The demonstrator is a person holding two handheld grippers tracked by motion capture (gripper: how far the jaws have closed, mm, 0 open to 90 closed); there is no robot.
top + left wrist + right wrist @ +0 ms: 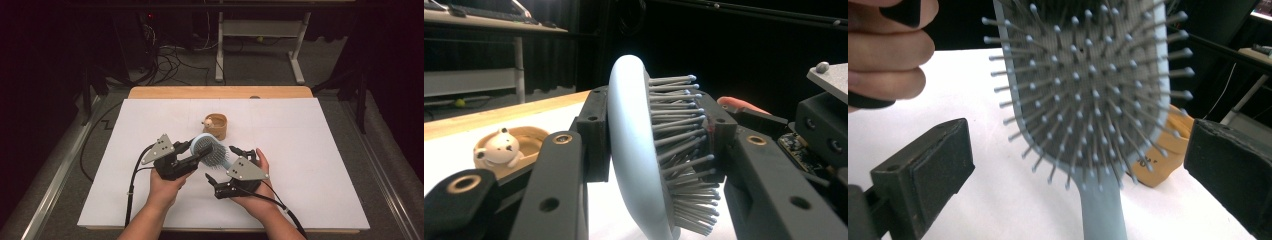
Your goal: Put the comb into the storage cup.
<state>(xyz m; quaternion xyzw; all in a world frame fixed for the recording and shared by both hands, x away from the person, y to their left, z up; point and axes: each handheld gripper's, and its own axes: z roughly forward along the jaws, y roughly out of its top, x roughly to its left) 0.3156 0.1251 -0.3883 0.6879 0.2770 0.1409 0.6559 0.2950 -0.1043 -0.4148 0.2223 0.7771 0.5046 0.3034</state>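
A pale blue paddle hairbrush (pixel 210 150) with grey bristles is held up above the white table top (pixel 310 165). My left gripper (pixel 199 153) is shut on the brush head. In the left gripper view one pad (pixel 594 135) lies on the smooth back of the hairbrush (pixel 634 150) and the other presses into the bristle side. My right gripper (pixel 220 162) stands open just to the right. In the right gripper view the hairbrush (pixel 1088 85) faces the camera bristles first, handle down, between the wide-apart jaws of my right gripper (pixel 1075 165) without touching them.
A small tan wooden cup (pixel 216 125) with a white bear figure (pixel 501 146) in it stands on the table behind the brush. A desk frame and cables (pixel 170 60) lie on the dark floor beyond the table's far wooden edge (pixel 220 92).
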